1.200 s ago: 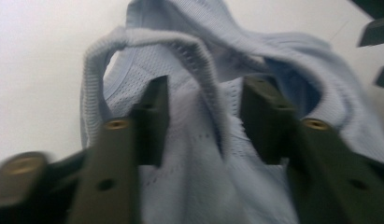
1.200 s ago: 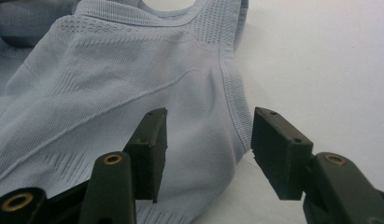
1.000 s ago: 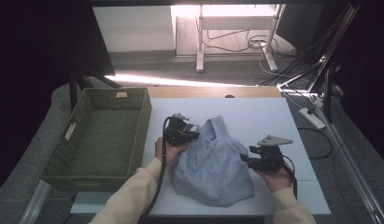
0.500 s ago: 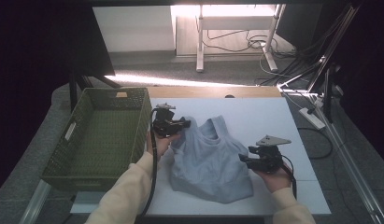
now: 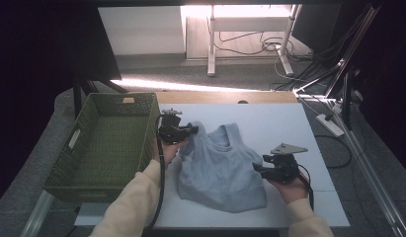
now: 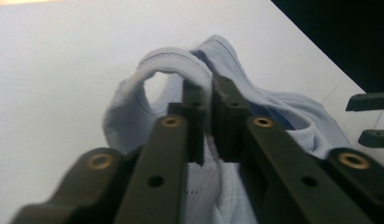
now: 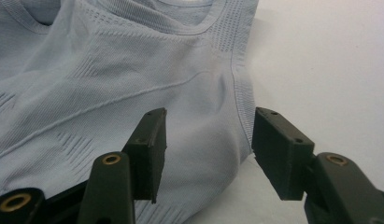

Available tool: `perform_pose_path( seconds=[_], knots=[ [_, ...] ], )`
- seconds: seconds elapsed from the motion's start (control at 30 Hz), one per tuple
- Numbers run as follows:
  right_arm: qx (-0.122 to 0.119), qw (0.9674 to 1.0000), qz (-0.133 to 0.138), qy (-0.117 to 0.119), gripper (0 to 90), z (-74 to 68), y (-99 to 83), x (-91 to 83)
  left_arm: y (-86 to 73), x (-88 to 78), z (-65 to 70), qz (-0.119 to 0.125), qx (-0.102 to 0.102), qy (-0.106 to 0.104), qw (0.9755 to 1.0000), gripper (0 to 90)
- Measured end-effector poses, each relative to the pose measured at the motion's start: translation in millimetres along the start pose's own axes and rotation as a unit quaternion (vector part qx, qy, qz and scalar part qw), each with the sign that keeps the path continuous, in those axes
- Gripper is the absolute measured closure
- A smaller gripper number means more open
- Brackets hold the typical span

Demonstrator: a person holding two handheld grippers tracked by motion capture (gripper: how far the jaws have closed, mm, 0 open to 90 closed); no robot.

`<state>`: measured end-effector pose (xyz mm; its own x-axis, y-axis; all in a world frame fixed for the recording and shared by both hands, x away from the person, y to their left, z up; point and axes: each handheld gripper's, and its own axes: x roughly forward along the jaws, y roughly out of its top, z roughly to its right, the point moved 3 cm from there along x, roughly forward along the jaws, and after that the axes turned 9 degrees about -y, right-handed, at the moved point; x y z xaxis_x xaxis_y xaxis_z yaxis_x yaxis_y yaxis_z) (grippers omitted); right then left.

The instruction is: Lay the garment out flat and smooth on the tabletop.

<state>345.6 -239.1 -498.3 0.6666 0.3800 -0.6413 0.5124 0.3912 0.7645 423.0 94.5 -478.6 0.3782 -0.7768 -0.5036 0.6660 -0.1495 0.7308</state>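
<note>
Going left to right with the top as the reference point. Off to its left sits the green basket point(image 5: 104, 143), with nothing in it as far as I can see.

Between basket and garment is the left gripper point(image 5: 193, 130), sitting at the top's left shoulder strap. A second ago it was further in over the fabric; since then the hand has dragged that strap outward toward the basket, so the shoulder is now spread out instead of bunched. In the left gripper view the left gripper point(image 6: 204, 100) has its jaws nearly together and has just been easing them apart a little, with the strap looped around and above the tips. I can't tell for sure if the pads are pinching cloth or have let go.

The light blue tank top point(image 5: 221, 168) lies mostly flat in the middle of the white table point(image 5: 289, 118), neckline away from the person.

At its right edge, the right gripper point(image 5: 257, 169) hasn't budged. Its jaws stand apart in the right gripper view, right gripper point(image 7: 206, 151), straddling the side seam without pressing it.

My read: flattening is about done, folding or binning comes after.
</note>
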Motion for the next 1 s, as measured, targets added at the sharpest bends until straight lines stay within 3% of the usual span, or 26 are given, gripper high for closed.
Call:
perform_pose_path(
  seconds=[0.1, 0.3, 0.4, 0.6, 1.0],
  knots=[
    [0.001, 1.0, 0.0, 0.0, 45.6, 0.3, -0.1, -0.1, -0.9, -1.1, 1.2, 0.002, 0.003, 0.004, 1.0, 76.1],
    [0.0, 1.0, 0.001, -0.001, 45.6, 0.3, 0.0, -0.3, -4.8, -5.7, 8.7, 0.013, 0.01, 0.018, 0.9997, 52.1],
    [0.001, 1.0, 0.001, -0.001, 45.5, 0.3, 0.0, -0.3, -6.9, -11.6, 16.0, 0.022, 0.017, 0.021, 0.9994, 44.4],
    [0.001, 1.0, 0.001, -0.001, 45.5, 0.0, 0.2, -0.4, -12.6, -25.4, 28.3, 0.038, 0.021, 0.006, 0.9991, 42.0],
    [-0.002, 1.0, 0.003, 0.0, 45.5, -1.4, 0.9, -0.7, -18.5, -38.9, 52.7, 0.02, 0.056, -0.022, 0.998, 40.8]
  ],
)
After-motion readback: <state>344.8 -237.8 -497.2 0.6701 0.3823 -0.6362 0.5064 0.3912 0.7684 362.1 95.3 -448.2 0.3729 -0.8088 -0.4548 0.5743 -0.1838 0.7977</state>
